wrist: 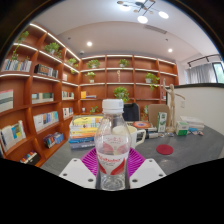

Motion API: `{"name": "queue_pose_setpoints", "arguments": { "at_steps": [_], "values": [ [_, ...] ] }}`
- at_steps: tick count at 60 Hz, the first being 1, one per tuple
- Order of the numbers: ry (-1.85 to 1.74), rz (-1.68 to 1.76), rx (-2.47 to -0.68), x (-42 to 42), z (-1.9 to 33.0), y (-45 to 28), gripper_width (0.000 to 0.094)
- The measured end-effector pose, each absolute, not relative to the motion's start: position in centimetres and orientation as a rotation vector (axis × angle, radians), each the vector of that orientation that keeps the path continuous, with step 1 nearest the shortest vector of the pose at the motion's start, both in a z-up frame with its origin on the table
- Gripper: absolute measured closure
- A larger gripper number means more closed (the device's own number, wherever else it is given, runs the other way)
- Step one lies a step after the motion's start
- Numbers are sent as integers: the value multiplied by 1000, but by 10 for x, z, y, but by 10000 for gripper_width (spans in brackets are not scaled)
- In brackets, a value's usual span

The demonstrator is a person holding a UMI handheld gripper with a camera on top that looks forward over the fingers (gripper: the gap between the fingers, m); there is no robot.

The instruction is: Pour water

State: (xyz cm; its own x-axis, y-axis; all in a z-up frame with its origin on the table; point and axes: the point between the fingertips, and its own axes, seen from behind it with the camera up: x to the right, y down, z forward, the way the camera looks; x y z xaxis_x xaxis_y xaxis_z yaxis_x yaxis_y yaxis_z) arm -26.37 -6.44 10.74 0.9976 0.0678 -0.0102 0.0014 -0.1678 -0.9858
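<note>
Nearest the camera are the claw's (112, 165) two white fingers with their magenta pads (95, 160), closed in on a clear plastic water bottle (112, 137) that stands upright between them. The pads press against its lower body on both sides, so the claw is holding the bottle. The bottle has a white cap and a red-and-white label, and its base is hidden behind the fingers, so I cannot tell whether it rests on the worktop (190, 150) or is lifted clear.

The grasp looks done, and the pour itself seems not yet begun, since the bottle is not tilted. The next move likely calls for carrying the bottle to a vessel and tipping it gently; the white mug (138, 131) just beyond the bottle may be that target.

The grey worktop also bears a small red disc (164, 149) and stacked books (84, 127). Behind, orange bookshelves (40, 90) with potted plants (121, 94) line a lit room.
</note>
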Motion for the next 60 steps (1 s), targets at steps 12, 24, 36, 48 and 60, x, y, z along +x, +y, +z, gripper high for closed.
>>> {"name": "queue_pose_setpoints", "arguments": {
  "at_steps": [12,24,36,48,60],
  "values": [
    [-38,70,-1759,-280,113,-61,575],
    [124,439,-1776,-363,123,-28,575],
    [599,936,-1639,-379,154,20,573],
    [1015,1384,-1349,-364,190,66,575],
    [1321,1628,-1091,-339,194,89,576]
  ]
}}
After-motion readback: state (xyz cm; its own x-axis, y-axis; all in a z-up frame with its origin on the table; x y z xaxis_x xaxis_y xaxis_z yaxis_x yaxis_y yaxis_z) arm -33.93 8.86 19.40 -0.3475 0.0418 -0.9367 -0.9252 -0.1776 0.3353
